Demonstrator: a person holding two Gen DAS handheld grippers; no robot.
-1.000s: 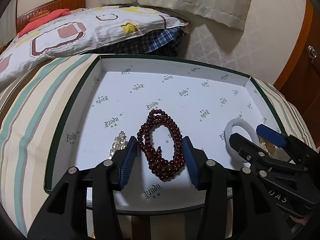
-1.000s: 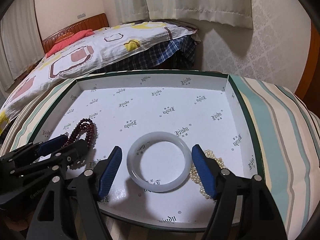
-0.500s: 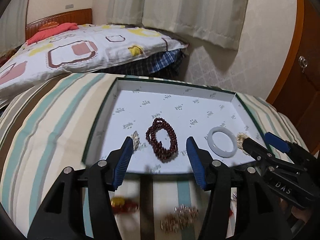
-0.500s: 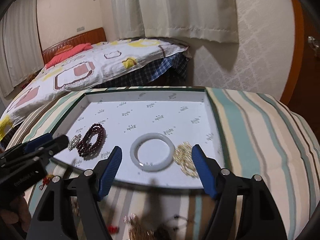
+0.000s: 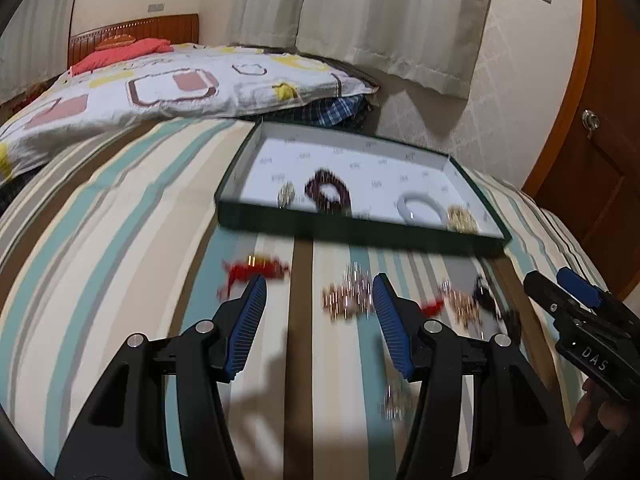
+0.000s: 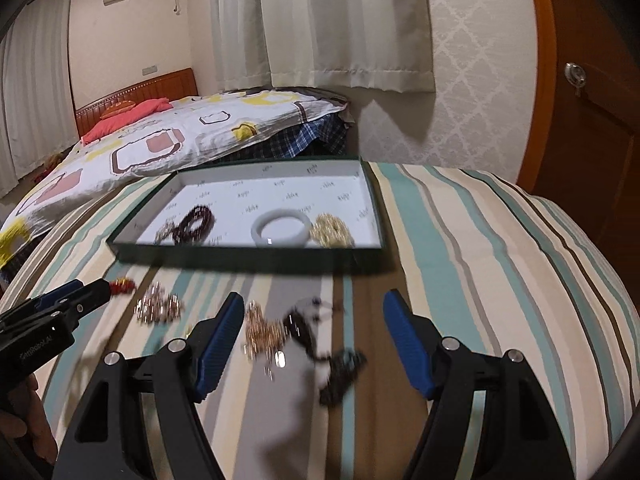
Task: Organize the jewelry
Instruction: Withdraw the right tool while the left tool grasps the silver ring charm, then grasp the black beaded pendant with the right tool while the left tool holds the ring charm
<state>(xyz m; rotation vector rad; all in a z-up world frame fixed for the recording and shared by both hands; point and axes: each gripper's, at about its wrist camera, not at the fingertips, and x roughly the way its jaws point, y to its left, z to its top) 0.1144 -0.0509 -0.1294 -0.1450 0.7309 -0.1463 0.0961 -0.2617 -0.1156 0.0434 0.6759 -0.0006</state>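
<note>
The task is partly complete. The green tray (image 6: 248,254), upper centre of the right wrist frame, holds four items on its white printed liner: a small silvery piece (image 6: 166,232) at the left, a dark red bead bracelet (image 6: 196,220) touching it, a white bangle (image 6: 283,227) in the middle, and a gold-toned coil (image 6: 332,231) touching the bangle on its right. The rear half of the tray is bare. Several items remain on the striped bedspread (image 6: 480,260) in front of the tray: a red tasselled piece (image 5: 256,270) at centre left of the left wrist frame, a rose-gold chain cluster (image 5: 348,300) beside it, a second gold chain heap (image 6: 262,332) and a dark beaded string (image 6: 340,368); motion blur makes further small pieces uncertain, possibly a loose charm (image 5: 394,404) near the lower centre. The left gripper (image 5: 320,312) has its jaws set moderately apart and holds nothing. The right gripper (image 6: 314,344) has its jaws set wide and empty, with the gold heap and dark string lying below them, untouched. Remaining work: transfer each loose item into the tray.
</note>
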